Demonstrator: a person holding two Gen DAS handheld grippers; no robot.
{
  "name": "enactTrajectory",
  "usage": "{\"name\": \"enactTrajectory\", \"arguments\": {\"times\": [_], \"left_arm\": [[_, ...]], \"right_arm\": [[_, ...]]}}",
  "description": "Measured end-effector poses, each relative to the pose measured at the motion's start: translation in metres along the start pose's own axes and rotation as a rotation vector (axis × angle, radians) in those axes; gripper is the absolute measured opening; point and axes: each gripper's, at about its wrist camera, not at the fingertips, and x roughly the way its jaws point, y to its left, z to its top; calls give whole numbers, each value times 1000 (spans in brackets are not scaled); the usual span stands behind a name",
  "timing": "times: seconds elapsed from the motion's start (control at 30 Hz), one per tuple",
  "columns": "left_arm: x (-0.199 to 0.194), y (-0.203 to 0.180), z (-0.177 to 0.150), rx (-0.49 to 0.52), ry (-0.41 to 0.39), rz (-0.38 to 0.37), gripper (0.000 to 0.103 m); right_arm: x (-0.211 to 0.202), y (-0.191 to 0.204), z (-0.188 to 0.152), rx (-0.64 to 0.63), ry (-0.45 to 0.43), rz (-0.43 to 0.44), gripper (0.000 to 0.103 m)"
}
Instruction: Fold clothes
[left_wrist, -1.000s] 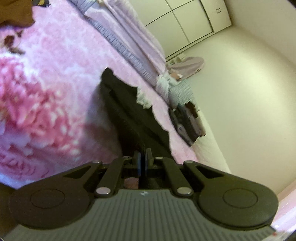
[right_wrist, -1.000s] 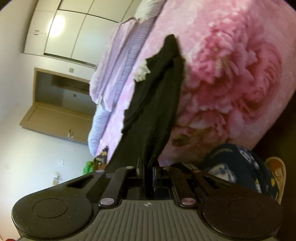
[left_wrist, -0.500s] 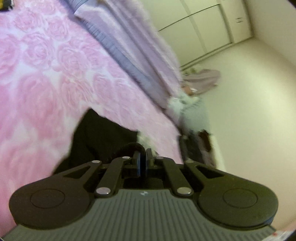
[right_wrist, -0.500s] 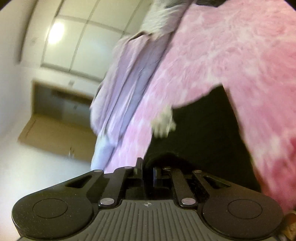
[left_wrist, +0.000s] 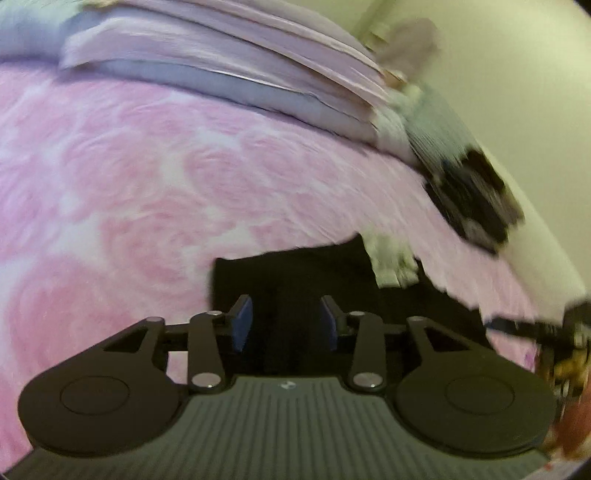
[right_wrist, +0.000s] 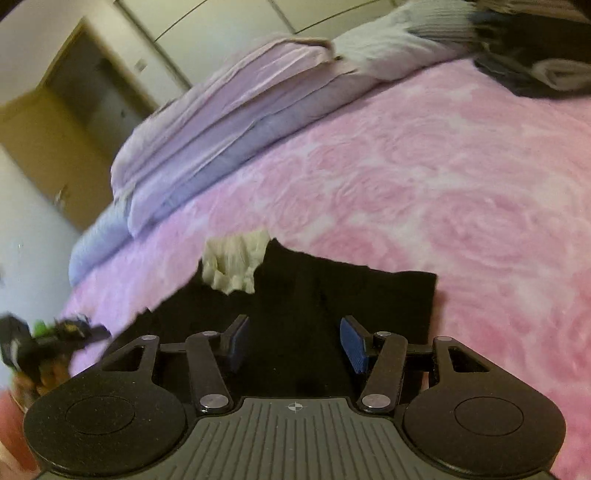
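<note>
A black garment (left_wrist: 295, 280) (right_wrist: 332, 299) with a white frilled trim (left_wrist: 391, 266) (right_wrist: 236, 262) lies flat on the pink rose-patterned bedspread (left_wrist: 147, 192) (right_wrist: 443, 177). My left gripper (left_wrist: 284, 325) hovers over its left part, jaws opening, blue pads apart, with the cloth below them and not pinched. My right gripper (right_wrist: 295, 343) is over the garment's right part, jaws opening wide, nothing pressed between the pads. In the right wrist view the other gripper (right_wrist: 48, 343) shows at the far left edge.
Folded lilac and blue bedding (left_wrist: 229, 66) (right_wrist: 221, 129) is stacked along the far side of the bed. A dark pile of clothes (left_wrist: 476, 199) (right_wrist: 535, 62) lies at the bed's far corner. Wardrobe doors and a doorway (right_wrist: 74, 122) stand beyond.
Both grippers held the black garment pinched, carried it across the bed and laid it flat. Their jaws have now parted and let go of the cloth.
</note>
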Motion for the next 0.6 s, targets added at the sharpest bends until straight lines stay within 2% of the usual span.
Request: {"name": "enactTrajectory", "arguments": {"times": [0.1, 0.2, 0.27, 0.3, 0.33, 0.37, 0.5, 0.6], "left_arm": [[20, -10, -2, 75, 42, 28, 36], [32, -17, -4, 121, 47, 37, 33], [36, -22, -7, 158, 43, 54, 21], [37, -24, -8, 184, 40, 65, 8], [39, -27, -9, 211, 33, 77, 3], [39, -31, -10, 237, 22, 89, 3], [26, -42, -11, 322, -66, 116, 3], [21, -51, -3, 360, -150, 144, 3]], "right_arm": [[16, 5, -4, -57, 7, -11, 52], [31, 11, -3, -117, 13, -37, 52], [41, 12, -5, -149, 21, -73, 49], [44, 12, -6, -163, 24, -82, 41], [46, 13, -8, -185, 25, -83, 8], [47, 14, -9, -200, 26, -86, 0], [28, 20, -8, -235, -63, -92, 0], [8, 32, 0, -302, -177, -128, 0]]}}
